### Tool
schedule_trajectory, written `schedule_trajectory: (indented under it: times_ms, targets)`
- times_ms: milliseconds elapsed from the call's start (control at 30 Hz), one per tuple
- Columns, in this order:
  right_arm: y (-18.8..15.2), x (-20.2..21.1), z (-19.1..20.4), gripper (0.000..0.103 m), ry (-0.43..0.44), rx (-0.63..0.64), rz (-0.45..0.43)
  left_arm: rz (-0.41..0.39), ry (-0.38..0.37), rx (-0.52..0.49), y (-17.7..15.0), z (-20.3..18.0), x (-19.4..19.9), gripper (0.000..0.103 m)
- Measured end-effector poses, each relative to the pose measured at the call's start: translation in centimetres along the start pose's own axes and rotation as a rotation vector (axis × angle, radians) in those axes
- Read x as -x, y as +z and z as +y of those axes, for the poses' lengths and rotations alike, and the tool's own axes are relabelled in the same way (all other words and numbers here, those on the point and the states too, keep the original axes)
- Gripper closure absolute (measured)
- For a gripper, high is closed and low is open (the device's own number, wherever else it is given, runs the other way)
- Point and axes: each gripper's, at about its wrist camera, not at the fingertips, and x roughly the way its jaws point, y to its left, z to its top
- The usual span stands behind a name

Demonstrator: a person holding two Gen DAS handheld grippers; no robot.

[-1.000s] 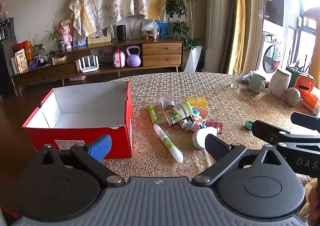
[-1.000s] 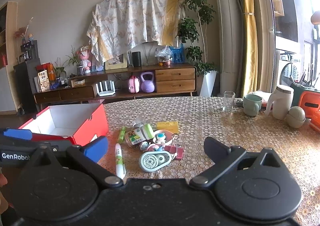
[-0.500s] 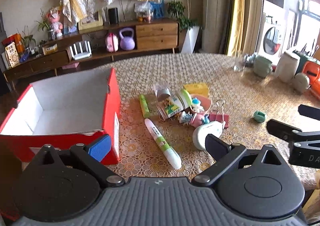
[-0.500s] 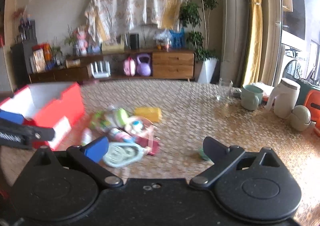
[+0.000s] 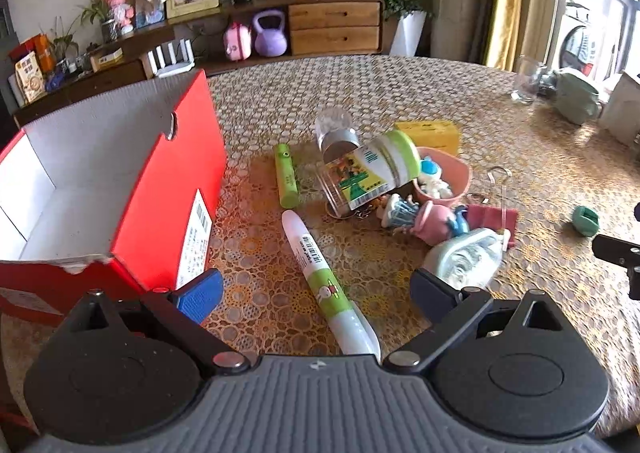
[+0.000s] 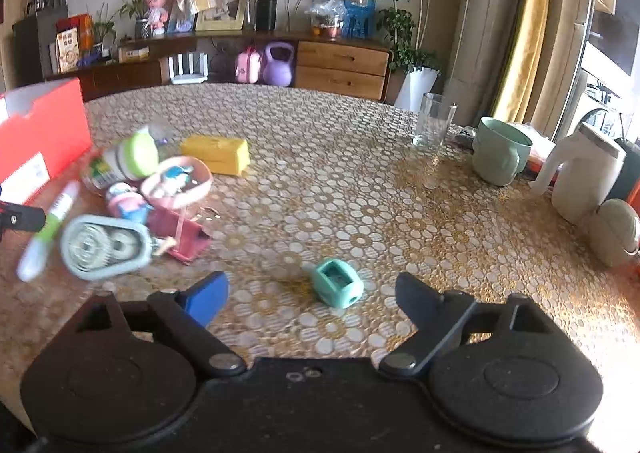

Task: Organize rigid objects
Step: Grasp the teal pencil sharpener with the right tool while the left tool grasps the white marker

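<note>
Left claw (image 5: 316, 291) gaping over long white-green plastic marker (image 5: 329, 285) lying beside red cardboard box (image 5: 132, 189): light, stiff, prone to rolling; taking it mid-barrel. Right claw (image 6: 310, 295) gaping around small teal plastic sharpener (image 6: 337, 282) near my tabletop (image 6: 360, 173) edge.

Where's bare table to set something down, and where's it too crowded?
Free: the broad stretch between the yellow block and the glass, running down toward the teal sharpener. Also free: the strip between the red box and the marker. Crowded: the pile around the jar and pink bowl, and the right edge by the green mug.
</note>
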Motion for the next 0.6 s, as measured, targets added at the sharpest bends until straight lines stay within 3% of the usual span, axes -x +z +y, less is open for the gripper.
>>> schedule_trajectory:
  times_ms: [200,333,400,467,600]
  targets:
    - [0.0,-2.5,-1.6,0.028,-0.01,-0.002,0.036,0.029,0.026,0.012,0.3,-0.3,-2.3,0.006]
    - [0.2,-3.7,-2.0,0.041,0.002,0.004,0.056,0.043,0.026,0.03,0.3,-0.2,-3.2,0.011]
    - [0.2,-4.0,-2.1,0.044,0.014,0.004,0.058,0.051,0.024,0.032,0.3,-0.2,-3.5,0.021]
    - [0.2,-4.3,-2.1,0.048,0.025,0.005,0.06,0.083,0.004,0.049,0.3,0.2,-4.1,0.044]
    - [0.3,-4.5,-1.9,0.056,0.033,0.012,0.065,0.087,-0.001,0.08,0.4,0.8,-4.5,0.049]
